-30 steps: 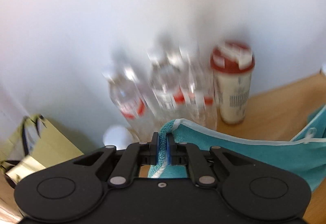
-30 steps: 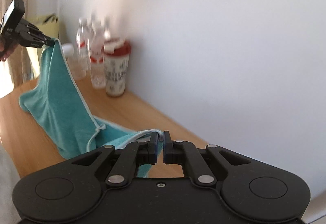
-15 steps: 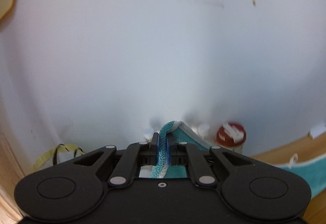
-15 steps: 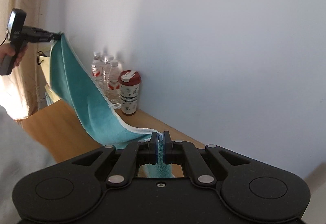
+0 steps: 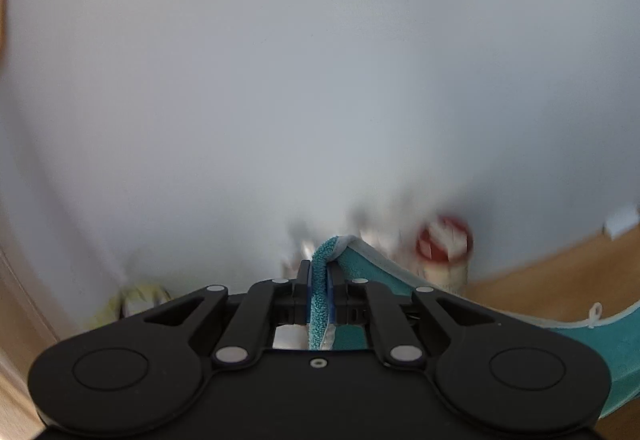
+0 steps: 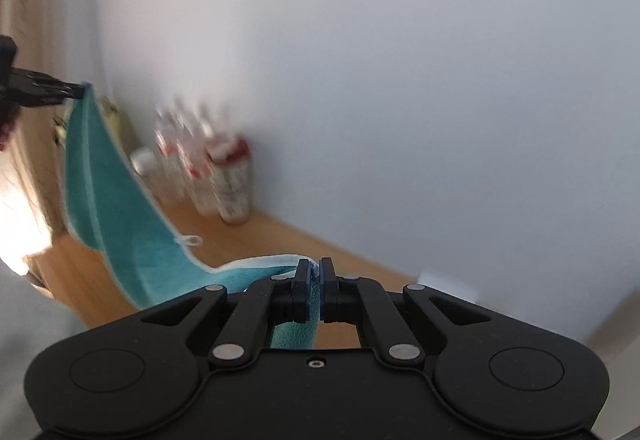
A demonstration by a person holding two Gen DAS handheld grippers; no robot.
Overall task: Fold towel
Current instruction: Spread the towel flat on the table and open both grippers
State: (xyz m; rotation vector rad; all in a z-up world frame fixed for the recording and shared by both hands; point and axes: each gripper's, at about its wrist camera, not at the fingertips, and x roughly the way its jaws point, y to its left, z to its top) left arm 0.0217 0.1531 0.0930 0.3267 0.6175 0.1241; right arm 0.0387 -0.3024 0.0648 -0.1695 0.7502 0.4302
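Right wrist view: the right gripper (image 6: 316, 272) is clamped on one corner of a teal towel (image 6: 120, 224). The towel hangs in the air above a wooden tabletop (image 6: 280, 240), stretching up and left to the left gripper (image 6: 76, 90), which pinches the opposite corner. Blurred water bottles (image 6: 180, 160) and a red-lidded cup (image 6: 234, 180) stand against a white wall (image 6: 400, 80). In the left wrist view, the left gripper (image 5: 319, 272) is closed on the towel (image 5: 320, 296).

towel (image 6: 120, 240): teal, white edging | cup lid (image 5: 444, 240): red | table (image 6: 280, 236): light wood
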